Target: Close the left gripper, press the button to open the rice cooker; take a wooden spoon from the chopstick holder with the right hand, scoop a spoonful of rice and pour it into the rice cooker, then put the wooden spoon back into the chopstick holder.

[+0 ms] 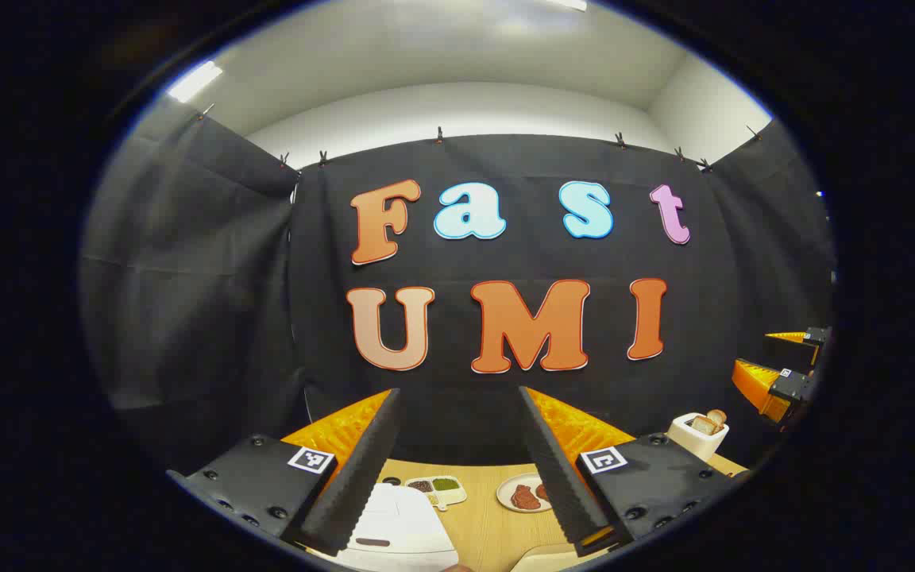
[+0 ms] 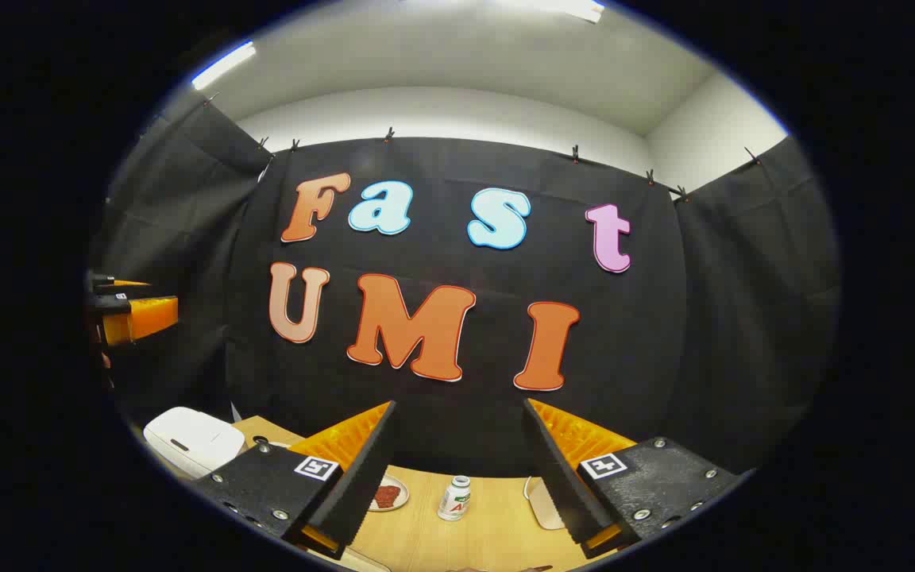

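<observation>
The white rice cooker (image 1: 398,528) sits with its lid down on the wooden table (image 1: 489,524), just below and between my left gripper's fingers. My left gripper (image 1: 458,393) is open, held above the table with nothing between its fingers. A white holder (image 1: 700,433) with pale brown pieces sticking out stands at the table's far right. My right gripper (image 2: 459,403) is also open and holds nothing. In the right gripper view the rice cooker (image 2: 191,438) lies at the lower left. The right gripper (image 1: 783,373) hangs at the right edge of the left gripper view.
A small two-part dish (image 1: 435,486) with dark and green contents sits behind the cooker, beside a plate (image 1: 527,494) of reddish food. In the right gripper view a small white bottle (image 2: 454,498) stands between that plate (image 2: 388,494) and a white dish (image 2: 541,500).
</observation>
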### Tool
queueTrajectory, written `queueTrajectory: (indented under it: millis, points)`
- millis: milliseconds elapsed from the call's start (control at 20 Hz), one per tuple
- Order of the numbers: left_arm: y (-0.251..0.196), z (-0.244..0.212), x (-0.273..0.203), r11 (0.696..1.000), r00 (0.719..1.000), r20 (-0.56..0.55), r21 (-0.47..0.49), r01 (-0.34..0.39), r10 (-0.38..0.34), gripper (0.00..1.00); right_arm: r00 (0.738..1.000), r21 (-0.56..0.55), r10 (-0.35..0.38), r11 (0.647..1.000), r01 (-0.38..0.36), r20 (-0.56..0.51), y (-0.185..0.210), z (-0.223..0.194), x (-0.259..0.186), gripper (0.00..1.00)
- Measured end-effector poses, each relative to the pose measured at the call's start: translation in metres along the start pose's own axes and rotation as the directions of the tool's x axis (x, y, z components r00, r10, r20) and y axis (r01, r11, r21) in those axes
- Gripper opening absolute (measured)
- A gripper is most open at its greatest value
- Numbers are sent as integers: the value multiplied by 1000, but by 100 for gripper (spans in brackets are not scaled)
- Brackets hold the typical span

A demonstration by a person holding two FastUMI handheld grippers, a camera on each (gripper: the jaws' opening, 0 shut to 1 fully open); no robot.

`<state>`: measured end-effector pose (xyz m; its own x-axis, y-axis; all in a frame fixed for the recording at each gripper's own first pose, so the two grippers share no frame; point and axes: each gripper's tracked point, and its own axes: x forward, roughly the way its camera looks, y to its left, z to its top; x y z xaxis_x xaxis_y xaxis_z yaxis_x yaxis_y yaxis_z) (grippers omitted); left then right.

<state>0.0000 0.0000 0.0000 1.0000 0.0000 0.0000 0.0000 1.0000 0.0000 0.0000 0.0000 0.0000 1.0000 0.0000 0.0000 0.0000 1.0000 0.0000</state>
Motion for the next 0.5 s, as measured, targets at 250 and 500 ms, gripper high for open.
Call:
queueTrajectory:
  millis: [250,500]
  points:
    - [24,-12,5,999,999,-18,-17,-49,49,97,1000,19,-24,1000,25,-18,-11,-12,-1,95]
    - [51,-3,-5,990,990,56,41,-133,131,98,999,28,-52,998,52,15,-20,1,-9,95]
